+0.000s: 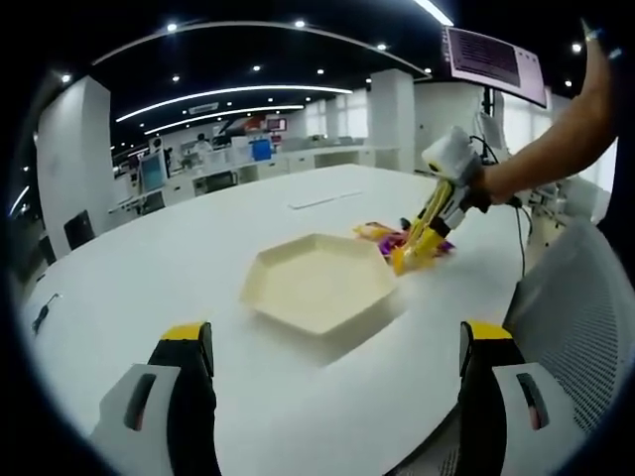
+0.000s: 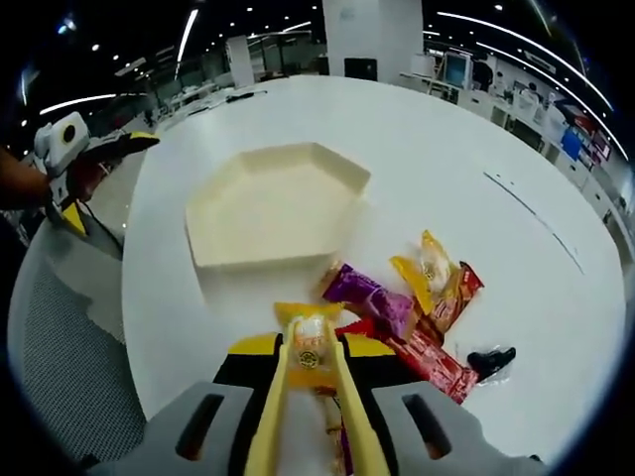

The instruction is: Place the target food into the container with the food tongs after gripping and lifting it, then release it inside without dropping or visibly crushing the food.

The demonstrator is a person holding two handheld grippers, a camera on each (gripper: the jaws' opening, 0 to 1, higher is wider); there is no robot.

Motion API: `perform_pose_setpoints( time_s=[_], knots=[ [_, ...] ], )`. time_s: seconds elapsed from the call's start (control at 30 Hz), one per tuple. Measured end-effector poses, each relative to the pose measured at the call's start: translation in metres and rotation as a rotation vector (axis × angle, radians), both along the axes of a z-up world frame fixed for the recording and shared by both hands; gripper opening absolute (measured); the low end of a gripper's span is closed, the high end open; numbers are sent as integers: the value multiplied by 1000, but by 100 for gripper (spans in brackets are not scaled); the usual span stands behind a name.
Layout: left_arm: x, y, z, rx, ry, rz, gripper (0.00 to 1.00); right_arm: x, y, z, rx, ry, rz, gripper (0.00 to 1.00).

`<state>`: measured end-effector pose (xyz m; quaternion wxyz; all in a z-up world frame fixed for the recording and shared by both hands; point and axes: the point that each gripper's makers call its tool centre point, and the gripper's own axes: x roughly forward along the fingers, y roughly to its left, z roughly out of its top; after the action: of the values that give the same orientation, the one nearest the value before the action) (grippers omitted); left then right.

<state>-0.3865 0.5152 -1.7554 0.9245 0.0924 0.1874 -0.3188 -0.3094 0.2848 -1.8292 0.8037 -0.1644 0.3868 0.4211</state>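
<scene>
The right gripper (image 2: 313, 397) clamps yellow plastic food tongs (image 2: 316, 421), pinching a yellow-wrapped snack (image 2: 310, 342) beside one cream hexagonal tray (image 2: 273, 203). The left gripper (image 1: 332, 362) hovers, jaws spread. About five wrapped snacks (image 2: 417, 307) lie heaped.

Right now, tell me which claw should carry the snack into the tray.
Right. The right claw holds the yellow tongs, whose tips grip a yellow snack packet just beside the hexagonal tray. The left claw is open and holds nothing.
</scene>
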Motion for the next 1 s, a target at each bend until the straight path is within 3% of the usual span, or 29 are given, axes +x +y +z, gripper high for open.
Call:
perform_pose_setpoints(
  time_s=[0.2, 0.27, 0.3, 0.5, 0.77, 0.87, 0.93, 1.0],
  knots=[
    [0, 3, -3, 40, -6, 9, 99, 0, -4, 8, 28, -1, -2, 21],
    [-1, 0, -3, 23, 8, 3, 99, 0, -5, 14, 39, 0, -3, 22],
    [-5, -6, -3, -26, 42, -11, 99, 0, -5, 16, 45, 2, -2, 22],
    [-8, -8, 1, -21, 27, -29, 99, -1, -4, 30, 74, 29, 23, 22],
    [-4, 1, -6, 42, 28, 7, 99, 7, -8, 57, 81, 5, 60, 23],
    [-9, -2, -11, 73, 25, -24, 99, 11, -9, 67, 91, -7, 78, 23],
    [-11, 1, -16, 72, 58, -16, 99, 15, -10, 72, 88, -15, 86, 23],
    [-8, 4, -14, 70, 54, 2, 100, 18, -12, 77, 94, -16, 90, 23]
  ],
)
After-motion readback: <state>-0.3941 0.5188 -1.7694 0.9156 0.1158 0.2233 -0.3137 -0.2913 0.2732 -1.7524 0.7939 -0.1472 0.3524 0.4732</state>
